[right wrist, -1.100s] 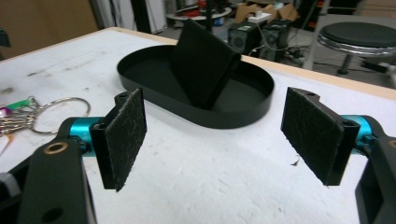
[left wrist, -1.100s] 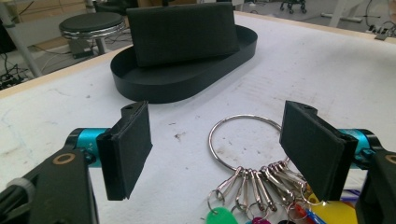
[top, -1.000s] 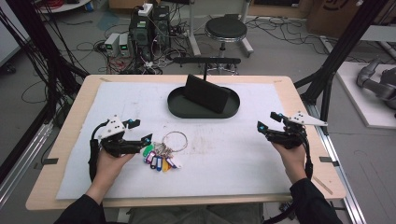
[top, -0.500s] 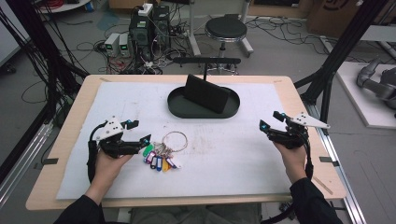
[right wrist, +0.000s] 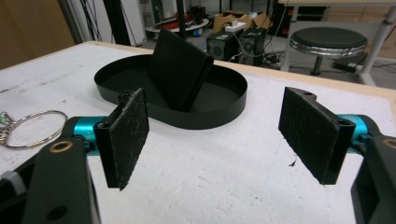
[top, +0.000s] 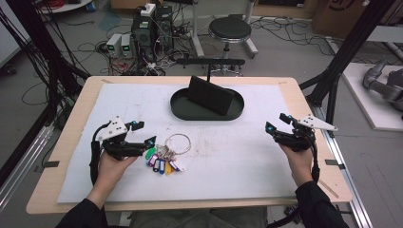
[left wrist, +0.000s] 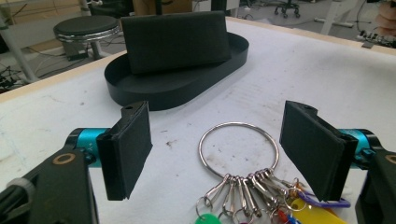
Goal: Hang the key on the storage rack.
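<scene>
Left gripper (top: 142, 134) jaws wide open astride key ring (left wrist: 239, 149), holding nothing. Ring's light, floppy, slippery steel; pinch the clustered tags (top: 162, 163). Right gripper (top: 276, 122) open, empty.

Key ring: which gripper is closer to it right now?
Left. The left gripper is open right beside the key ring, whose keys lie between its jaws. The right gripper is open far across the table, near the edge.
</scene>
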{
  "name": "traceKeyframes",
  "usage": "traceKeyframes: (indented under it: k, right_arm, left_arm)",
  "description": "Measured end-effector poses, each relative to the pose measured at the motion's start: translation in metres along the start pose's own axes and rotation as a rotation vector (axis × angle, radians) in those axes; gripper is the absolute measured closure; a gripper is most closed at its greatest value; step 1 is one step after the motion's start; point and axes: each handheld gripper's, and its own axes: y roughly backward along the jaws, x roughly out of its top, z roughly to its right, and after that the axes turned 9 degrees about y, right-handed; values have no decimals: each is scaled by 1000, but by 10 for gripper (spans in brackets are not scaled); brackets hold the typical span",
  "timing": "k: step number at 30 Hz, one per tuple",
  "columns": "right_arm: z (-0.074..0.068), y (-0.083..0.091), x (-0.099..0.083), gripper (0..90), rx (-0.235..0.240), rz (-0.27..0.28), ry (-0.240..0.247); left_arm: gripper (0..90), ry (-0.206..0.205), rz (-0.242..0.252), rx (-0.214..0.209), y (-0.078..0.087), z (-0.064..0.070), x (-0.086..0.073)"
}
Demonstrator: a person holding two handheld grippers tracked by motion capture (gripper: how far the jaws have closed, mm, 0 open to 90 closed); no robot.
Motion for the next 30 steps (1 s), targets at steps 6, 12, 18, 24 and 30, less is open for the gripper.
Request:
traceKeyframes:
  k: [6, 12, 18, 24, 30]
  right_arm:
    - [1, 1, -1, 245, 33, -11, -2]
    - [0, 3, -1, 225, 35, -25, 37]
    - [3, 6, -3, 221, 27, -33, 38]
    - [4, 4, -5, 222, 20, -42, 34]
    - [4, 3, -5, 223, 26, -43, 35]
  left_arm:
    - [248, 7, -17, -11, -7, 2, 8]
    - [269, 11, -35, -17, -20, 1, 18]
    - [289, 17, -73, -27, -41, 1, 26]
    - [311, 27, -104, -33, -57, 3, 26]
    - [353, 34, -134, -32, -65, 1, 23]
